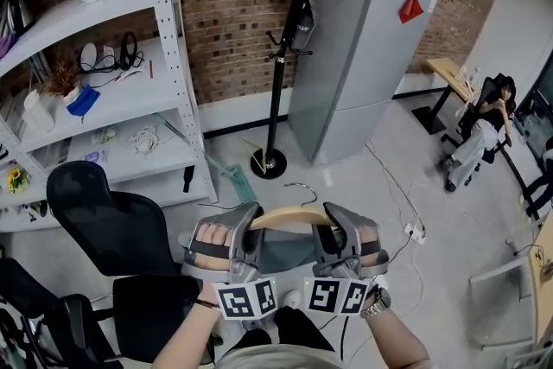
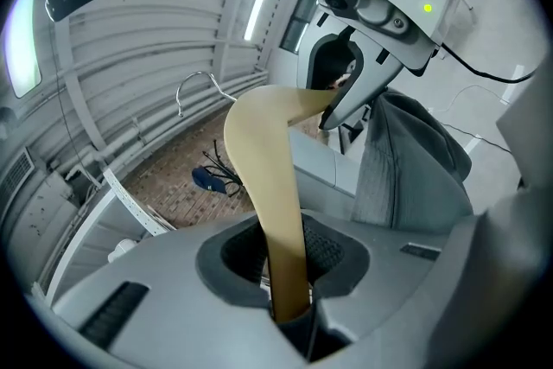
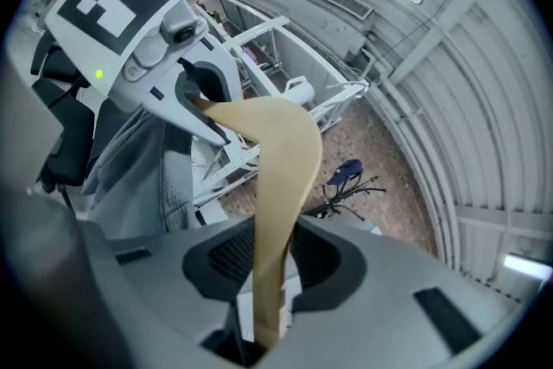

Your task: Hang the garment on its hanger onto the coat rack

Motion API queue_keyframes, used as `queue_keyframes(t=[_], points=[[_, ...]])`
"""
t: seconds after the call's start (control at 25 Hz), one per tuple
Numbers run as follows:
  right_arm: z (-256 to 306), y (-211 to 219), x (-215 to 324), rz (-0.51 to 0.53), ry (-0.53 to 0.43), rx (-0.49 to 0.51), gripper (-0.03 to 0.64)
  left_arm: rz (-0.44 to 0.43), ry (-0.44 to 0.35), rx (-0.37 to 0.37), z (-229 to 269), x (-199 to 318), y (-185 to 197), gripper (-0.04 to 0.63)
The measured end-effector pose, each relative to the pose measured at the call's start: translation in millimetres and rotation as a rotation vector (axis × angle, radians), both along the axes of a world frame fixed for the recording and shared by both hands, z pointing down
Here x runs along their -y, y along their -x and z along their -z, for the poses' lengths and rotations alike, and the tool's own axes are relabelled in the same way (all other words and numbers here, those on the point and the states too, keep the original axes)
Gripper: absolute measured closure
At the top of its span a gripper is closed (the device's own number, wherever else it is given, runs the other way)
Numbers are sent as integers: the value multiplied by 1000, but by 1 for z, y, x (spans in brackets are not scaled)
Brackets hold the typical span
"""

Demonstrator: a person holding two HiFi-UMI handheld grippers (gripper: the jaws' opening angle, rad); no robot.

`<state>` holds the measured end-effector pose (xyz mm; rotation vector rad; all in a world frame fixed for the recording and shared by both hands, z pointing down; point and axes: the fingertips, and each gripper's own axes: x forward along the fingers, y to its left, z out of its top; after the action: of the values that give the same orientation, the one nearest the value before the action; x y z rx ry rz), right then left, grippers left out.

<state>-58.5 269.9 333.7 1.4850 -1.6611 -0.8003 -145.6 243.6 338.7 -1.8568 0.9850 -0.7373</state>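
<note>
The left hand-held gripper (image 1: 246, 225) and right hand-held gripper (image 1: 335, 222) each clamp one arm of the wooden hanger (image 1: 291, 218), keeping its grey garment (image 1: 285, 255) level and its hook (image 1: 304, 187) aimed at the coat rack (image 1: 281, 73).

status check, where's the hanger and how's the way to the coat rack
Left gripper, right gripper each shut on wooden hanger, grey garment hanging below. Coat rack ahead, not reached. Fridge close beside it.

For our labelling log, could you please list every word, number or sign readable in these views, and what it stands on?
No readable words or numbers anywhere.
Left marker cube and right marker cube: black-and-white square patterns only, no letters.
Red sticker on the grey fridge: any print is too small to read.
</note>
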Motion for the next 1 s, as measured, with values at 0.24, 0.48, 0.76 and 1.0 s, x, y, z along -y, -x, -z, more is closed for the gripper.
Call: queue_keyframes(t=[0.24, 0.48, 0.76, 1.0], points=[[-10, -13, 43, 27, 9, 6, 514, 31, 13, 17, -10, 44, -12, 532], [-13, -44, 91, 64, 14, 10, 514, 68, 22, 24, -15, 91, -43, 531], [-22, -68, 136, 109, 33, -3, 514, 118, 60, 20, -27, 130, -66, 531], [-31, -80, 169, 86, 52, -4, 514, 95, 79, 19, -37, 165, -79, 531]])
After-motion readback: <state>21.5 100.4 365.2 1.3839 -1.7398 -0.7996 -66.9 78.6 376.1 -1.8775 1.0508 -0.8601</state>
